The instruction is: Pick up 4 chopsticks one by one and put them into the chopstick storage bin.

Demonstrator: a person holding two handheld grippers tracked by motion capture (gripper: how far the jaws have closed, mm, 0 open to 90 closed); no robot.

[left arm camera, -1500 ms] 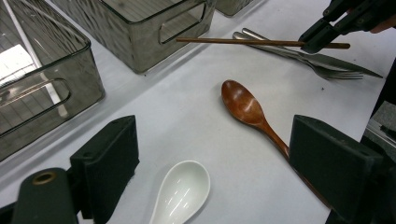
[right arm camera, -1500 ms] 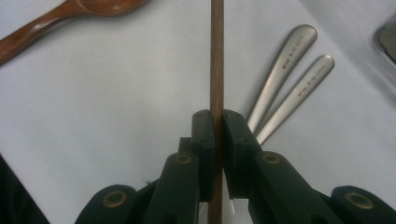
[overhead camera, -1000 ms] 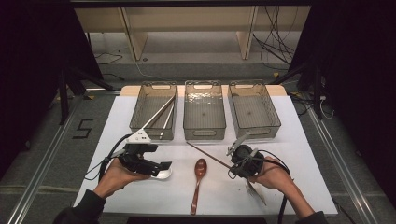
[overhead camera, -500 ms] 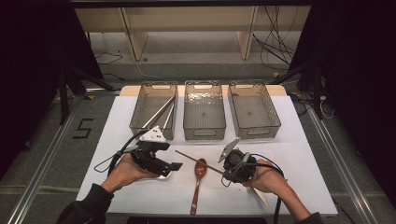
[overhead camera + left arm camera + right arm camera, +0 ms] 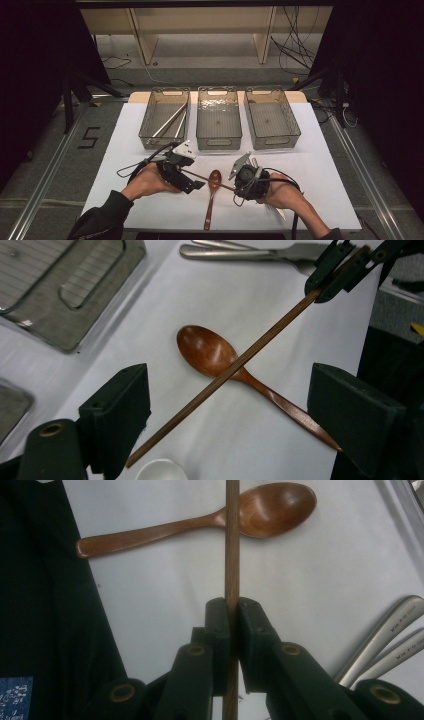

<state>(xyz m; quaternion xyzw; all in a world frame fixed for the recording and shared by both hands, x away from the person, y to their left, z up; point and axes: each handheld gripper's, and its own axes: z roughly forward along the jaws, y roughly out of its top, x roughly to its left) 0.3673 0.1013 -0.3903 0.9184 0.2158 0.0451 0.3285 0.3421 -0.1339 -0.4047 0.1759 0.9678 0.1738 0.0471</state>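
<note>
Wooden chopstick (image 5: 231, 555) clamped in our right gripper (image 5: 231, 611), crossing above one wooden spoon (image 5: 210, 351) on the white table (image 5: 325, 170).

We are holding our left gripper (image 5: 227, 405) with jaws wide around the stick's free end, apparently not touching it. We are counting three bins (image 5: 219, 142); the leftmost holds what look like two metal utensils, partly obscured.

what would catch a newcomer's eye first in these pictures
A thin brown wooden chopstick, clamped in the right gripper, hangs across a glossy reddish-brown wooden spoon lying on the white table. The left gripper waits with jaws wide around the stick's free end. Beyond stand three clear plastic bins; the left one holds metal chopsticks.
</note>
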